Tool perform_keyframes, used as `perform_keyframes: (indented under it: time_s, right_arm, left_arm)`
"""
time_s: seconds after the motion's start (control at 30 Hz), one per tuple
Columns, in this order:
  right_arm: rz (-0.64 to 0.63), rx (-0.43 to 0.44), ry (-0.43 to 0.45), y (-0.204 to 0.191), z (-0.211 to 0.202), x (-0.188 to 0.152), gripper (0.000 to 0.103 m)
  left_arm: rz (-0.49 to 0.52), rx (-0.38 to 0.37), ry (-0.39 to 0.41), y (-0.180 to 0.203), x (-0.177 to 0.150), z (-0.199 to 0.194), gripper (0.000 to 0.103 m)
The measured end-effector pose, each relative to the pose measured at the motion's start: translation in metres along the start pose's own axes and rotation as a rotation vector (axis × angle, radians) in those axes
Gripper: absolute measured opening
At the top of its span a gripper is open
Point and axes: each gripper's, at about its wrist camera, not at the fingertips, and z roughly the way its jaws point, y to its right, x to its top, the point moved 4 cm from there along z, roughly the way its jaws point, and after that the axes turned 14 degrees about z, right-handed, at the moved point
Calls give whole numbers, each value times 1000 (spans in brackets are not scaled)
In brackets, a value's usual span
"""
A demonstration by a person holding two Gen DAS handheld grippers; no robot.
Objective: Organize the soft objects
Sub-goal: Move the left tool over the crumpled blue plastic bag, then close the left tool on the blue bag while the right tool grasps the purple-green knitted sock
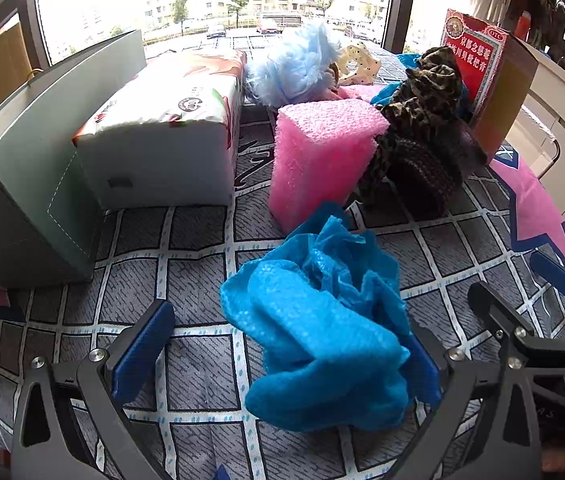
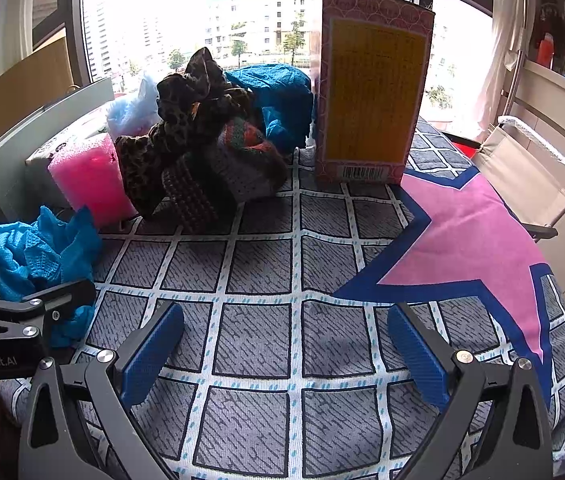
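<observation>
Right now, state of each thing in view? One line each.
left gripper: open, blue cloth between its fingers
right gripper: open, holding nothing
blue cloth: crumpled, lying on the mat
pink foam block: upright, leaning on the pile behind
leopard fabric: heaped on knit items
red box: upright
tissue pack: lying flat

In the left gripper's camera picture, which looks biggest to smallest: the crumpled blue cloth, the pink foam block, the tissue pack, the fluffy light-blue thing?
As they appear in that view:
1. Tissue pack
2. Crumpled blue cloth, nearly as large, but it lies closest to the camera, so it may be inflated
3. Pink foam block
4. Fluffy light-blue thing, farthest away, partly hidden
</observation>
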Motion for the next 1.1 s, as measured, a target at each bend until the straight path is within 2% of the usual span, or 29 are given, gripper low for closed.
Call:
perform_keyframes:
  time_s: [0.3,0.47,0.67,1.0,1.1]
  right_arm:
    - [-14,-11,1,0,1,0,102]
    - [7,11,-55,-2,0,8,102]
    - [-13,5,-10,-3,-9,32,102]
    - [-165,56,-19,-29,12,78,102]
    - [-225,63,-27,-41,20,83,102]
  left_arm:
    - [1,-27,-3,0,0,1,102]
    - [7,-19,30,3,2,1,102]
    - [3,-63,10,2,-3,-2,102]
    - [3,-62,16,2,-4,-3,102]
    - [5,-60,16,2,-3,-4,102]
